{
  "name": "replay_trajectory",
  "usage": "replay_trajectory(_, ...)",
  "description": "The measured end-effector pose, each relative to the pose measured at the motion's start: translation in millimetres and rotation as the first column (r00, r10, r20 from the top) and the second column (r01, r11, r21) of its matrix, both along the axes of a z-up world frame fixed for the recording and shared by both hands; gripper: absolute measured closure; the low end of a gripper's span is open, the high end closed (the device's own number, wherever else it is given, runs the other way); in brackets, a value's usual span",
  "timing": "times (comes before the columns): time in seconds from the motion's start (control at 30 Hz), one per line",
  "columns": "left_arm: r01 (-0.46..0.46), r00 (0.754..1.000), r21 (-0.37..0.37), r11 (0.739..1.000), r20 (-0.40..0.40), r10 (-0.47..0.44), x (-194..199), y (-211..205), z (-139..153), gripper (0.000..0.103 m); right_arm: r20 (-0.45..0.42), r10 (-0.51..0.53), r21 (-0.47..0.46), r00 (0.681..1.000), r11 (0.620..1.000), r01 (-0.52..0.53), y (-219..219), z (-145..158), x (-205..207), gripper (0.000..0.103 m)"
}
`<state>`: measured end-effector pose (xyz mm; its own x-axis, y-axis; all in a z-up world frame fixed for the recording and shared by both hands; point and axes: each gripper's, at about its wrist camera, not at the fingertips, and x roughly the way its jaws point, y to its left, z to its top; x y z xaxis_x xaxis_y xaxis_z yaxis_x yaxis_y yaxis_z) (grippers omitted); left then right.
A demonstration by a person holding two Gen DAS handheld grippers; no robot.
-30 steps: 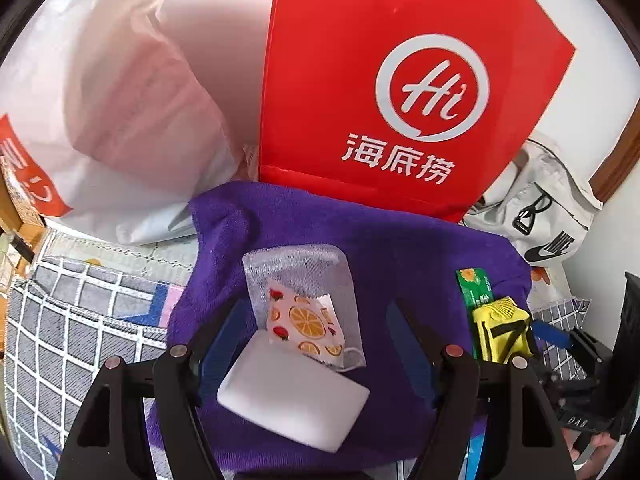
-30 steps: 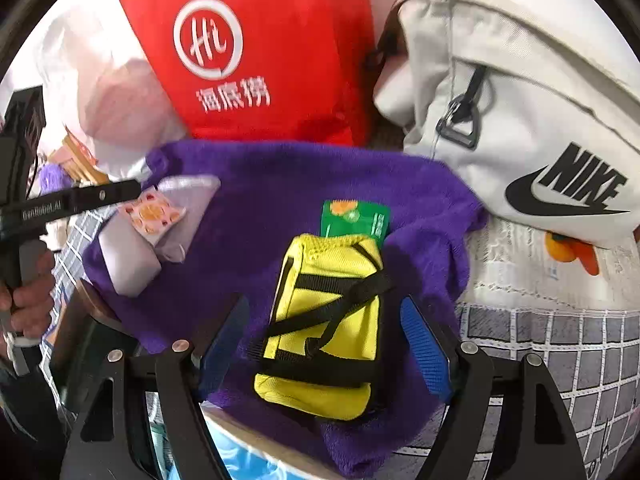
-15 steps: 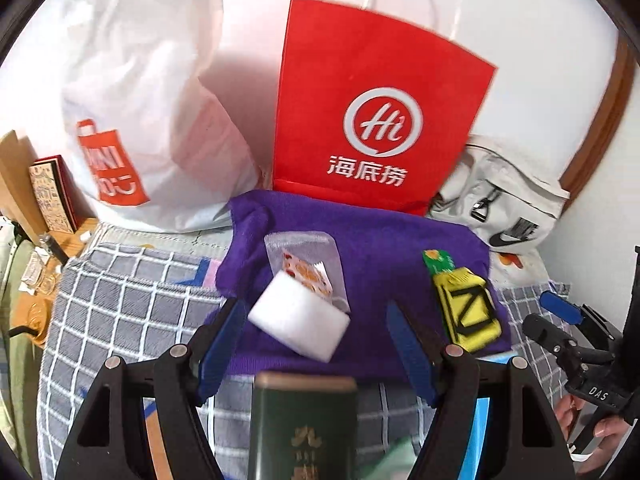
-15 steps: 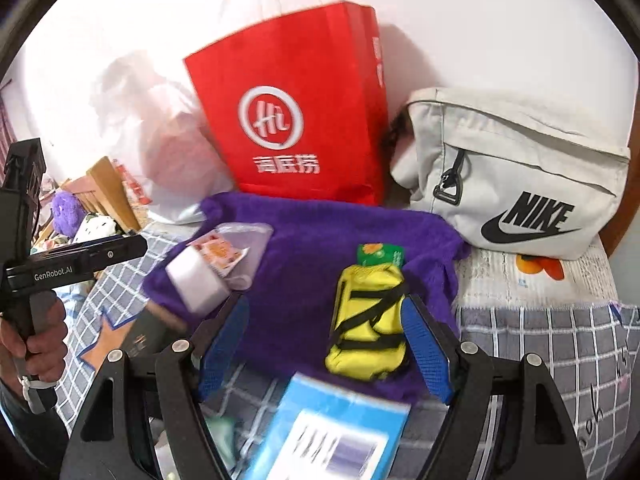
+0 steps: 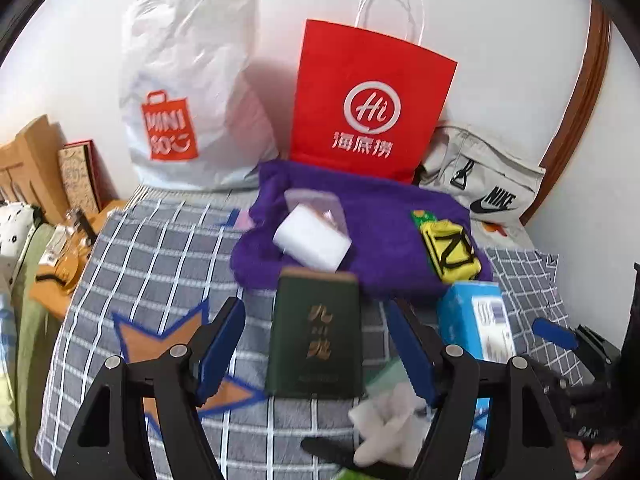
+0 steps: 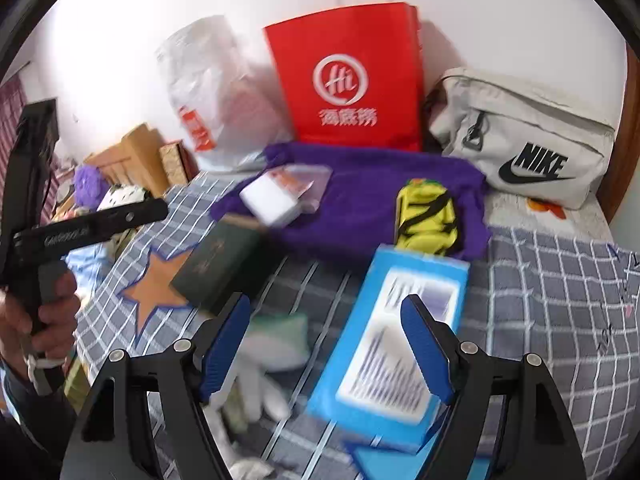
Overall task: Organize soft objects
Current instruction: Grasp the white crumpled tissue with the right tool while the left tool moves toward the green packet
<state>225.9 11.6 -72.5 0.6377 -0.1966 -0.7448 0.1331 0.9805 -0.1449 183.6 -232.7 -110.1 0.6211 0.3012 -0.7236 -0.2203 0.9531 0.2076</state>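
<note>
Both tools are hanging over a bed covered in a grey checked blanket [image 5: 160, 248], each spread wide with nothing between the blue pads. The left tool [image 5: 316, 344] is sitting at the bottom of its frame, and directly between its fingers in the picture a dark green box [image 5: 316, 336] is lying on the blanket, blocking the straight line to the purple towel [image 5: 384, 208] at centre frame. On that towel a white foam block [image 5: 312, 242] is resting against a clear pouch [image 5: 316, 204] at the towel's left half, while a yellow pouch with black straps [image 5: 450, 250] is lying at its right edge, touching a small green packet [image 5: 418, 216].

The right tool [image 6: 326, 340] is framing a blue box [image 6: 396, 340] (blurred), which is lying between it and the yellow pouch. A white glove [image 6: 256, 376] is lying at the lower left, just beside the left blue pad.

Along the wall at the top are standing a white plastic shopping bag [image 5: 188, 92], a red paper bag [image 5: 368, 100] and, lower right of it, a grey Nike bag [image 6: 528, 140]. A hand [image 6: 36, 320] is gripping the other tool's handle at the left edge of the right view
</note>
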Motion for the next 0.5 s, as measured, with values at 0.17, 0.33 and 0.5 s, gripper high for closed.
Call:
replay_trajectory(0.17,-0.004,1.0,-0.02,1.0,-0.029,0.003,-21,12,-15,0.031,-0.011,0.055,-0.015,0.998,0.998,-0.055,24,-12,-30,0.034)
replay_trajectory(0.33,0.011,0.999,-0.033,0.999,-0.036,-0.012,-39,21,-26,0.031,-0.074,0.128,0.016,0.989,0.992,-0.127,47,-31,-53,0.034)
replay_trajectory(0.5,0.035,0.999,-0.043,0.998,-0.04,-0.037,-50,31,-32,0.031,-0.113,0.225,0.017,0.968,0.974,-0.224,62,-53,-79,0.034)
